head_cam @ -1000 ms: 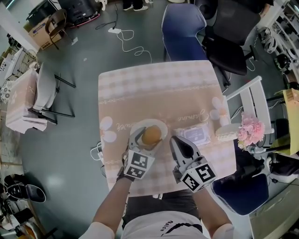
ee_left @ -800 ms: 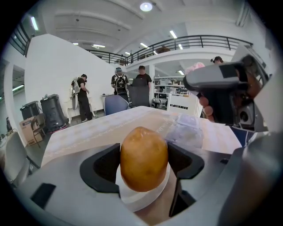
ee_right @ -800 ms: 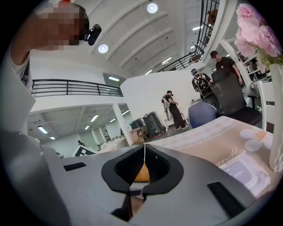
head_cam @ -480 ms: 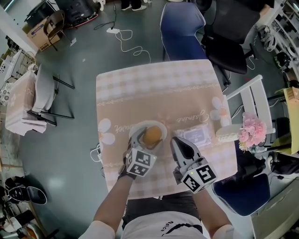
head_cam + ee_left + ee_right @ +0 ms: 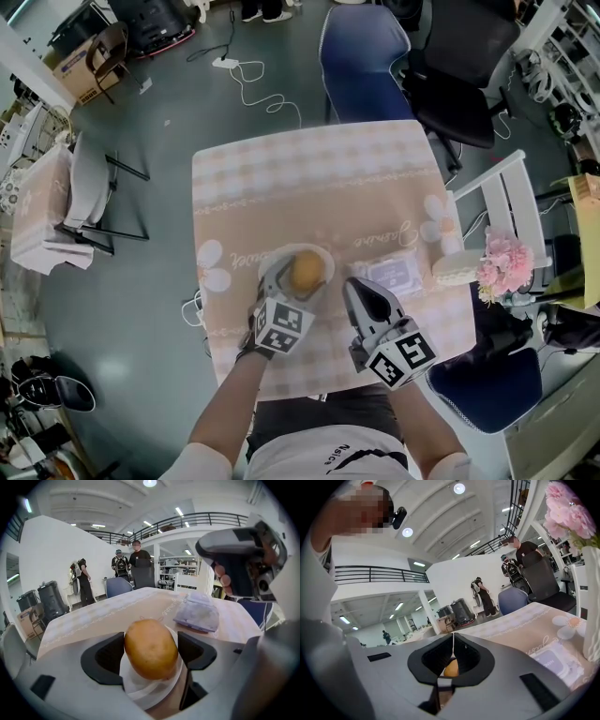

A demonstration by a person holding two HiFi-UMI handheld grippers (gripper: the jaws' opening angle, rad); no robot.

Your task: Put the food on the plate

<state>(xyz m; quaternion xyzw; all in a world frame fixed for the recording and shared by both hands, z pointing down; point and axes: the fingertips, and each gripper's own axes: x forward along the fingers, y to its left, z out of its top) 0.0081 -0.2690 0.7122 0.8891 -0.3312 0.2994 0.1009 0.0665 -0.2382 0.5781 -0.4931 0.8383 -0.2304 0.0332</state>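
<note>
Barely anything has moved in the last second: the left tool still clasps the bun by its sides, seated on the white plate on the tabletop, so only release seems left; the right tool stays closed, empty.

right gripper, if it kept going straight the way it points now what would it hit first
Probably the bread roll on the plate. In the right gripper view it sits almost dead ahead, just below the right gripper's shut fingers. Depth is unclear, so this is a guess.
</note>
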